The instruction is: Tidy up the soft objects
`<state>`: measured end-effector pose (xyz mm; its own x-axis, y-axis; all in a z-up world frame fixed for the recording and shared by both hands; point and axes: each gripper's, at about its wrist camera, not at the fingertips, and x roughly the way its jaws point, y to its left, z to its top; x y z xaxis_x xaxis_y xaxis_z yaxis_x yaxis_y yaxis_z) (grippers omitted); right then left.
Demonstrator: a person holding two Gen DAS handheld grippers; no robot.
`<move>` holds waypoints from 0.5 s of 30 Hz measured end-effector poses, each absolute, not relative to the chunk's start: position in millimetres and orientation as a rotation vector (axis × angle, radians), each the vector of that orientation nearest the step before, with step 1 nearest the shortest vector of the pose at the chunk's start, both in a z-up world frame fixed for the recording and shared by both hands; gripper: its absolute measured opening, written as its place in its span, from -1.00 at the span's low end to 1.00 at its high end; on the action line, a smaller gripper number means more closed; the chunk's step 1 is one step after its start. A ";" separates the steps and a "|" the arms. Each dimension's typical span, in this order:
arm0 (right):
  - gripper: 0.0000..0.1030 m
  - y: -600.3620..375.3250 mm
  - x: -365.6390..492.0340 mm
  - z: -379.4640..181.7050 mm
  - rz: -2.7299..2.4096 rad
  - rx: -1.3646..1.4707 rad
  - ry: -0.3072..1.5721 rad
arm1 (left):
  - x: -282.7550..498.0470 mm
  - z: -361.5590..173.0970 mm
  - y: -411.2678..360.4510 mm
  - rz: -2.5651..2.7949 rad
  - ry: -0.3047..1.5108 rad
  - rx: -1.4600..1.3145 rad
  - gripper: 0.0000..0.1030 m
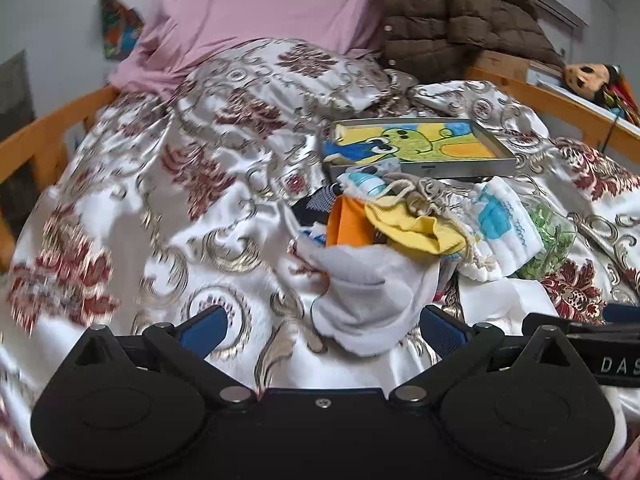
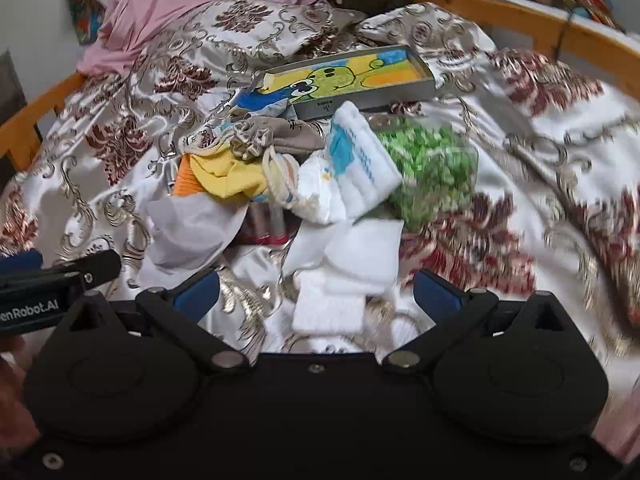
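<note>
soft pile (image 1: 400, 220) | left gripper (image 1: 320, 324) agape: grey-white cloth (image 1: 368, 296) | right gripper (image 2: 316, 292) agape: white pads (image 2: 352, 260)

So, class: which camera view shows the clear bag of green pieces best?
The right wrist view: the clear bag of green pieces sits near the middle, most of it visible, though blurred. In the left wrist view the bag lies far right, and the white cloth with blue print hides part of it.

Both wrist cams sit low over the bedspread (image 1: 160, 184), facing fwd toward the pink pillow (image 1: 260, 4). Left cam looks approx. nearer. Both views share the clothes pile (image 2: 280, 176) and tray (image 2: 344, 76).
</note>
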<state>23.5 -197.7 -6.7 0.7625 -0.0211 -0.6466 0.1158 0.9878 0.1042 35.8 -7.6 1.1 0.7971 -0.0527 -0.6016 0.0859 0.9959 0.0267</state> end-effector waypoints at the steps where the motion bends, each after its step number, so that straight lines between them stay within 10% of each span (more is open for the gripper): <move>1: 0.99 -198.6 29.2 -4.8 -0.069 0.121 0.705 | 39.6 1.9 -9.5 -0.085 0.643 0.065 0.98; 15: 0.99 -191.8 109.8 -20.6 0.051 -0.110 0.866 | 93.7 -12.1 -22.2 -0.191 0.731 0.123 0.95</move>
